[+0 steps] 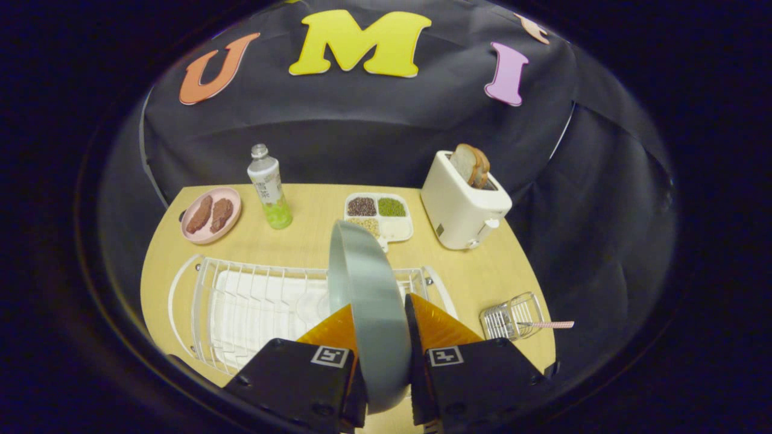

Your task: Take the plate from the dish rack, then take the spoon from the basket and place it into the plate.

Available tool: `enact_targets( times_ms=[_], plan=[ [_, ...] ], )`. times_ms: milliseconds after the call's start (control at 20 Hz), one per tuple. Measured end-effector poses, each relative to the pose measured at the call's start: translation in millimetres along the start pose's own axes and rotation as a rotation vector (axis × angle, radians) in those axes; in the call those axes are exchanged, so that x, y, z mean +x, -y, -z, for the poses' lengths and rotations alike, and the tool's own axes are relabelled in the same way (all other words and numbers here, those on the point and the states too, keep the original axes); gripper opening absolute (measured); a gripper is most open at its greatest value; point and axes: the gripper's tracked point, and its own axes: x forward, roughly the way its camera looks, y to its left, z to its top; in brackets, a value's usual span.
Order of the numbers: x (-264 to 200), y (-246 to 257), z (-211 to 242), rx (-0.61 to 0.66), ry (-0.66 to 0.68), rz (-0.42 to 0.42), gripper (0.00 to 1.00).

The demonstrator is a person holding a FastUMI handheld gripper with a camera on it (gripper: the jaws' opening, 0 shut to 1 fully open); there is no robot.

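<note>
The round grey plate point(367, 289) is held on its edge, pinched between both fingers of the gripper point(381, 319), above the white dish rack point(241, 301) on the wooden table point(313, 241).

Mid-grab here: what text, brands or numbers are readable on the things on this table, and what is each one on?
Clear plastic bottle of green drink: label print, too small to read.
White toaster: small dark mark low on its side, too blurred to read.
Gripper: square coded tags, no words; its jaws are shut on the grey round plate, which is blank.
</note>
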Motion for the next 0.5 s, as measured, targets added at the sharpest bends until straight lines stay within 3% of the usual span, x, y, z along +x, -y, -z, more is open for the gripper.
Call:
enact_targets(
  times_ms=[200, 500],
  plan=[
    [-45, 12, 32, 0.042, 0.04, -0.137, 0.34],
    [-73, 39, 139, 0.108, 0.036, -0.313, 0.34]
  ],
)
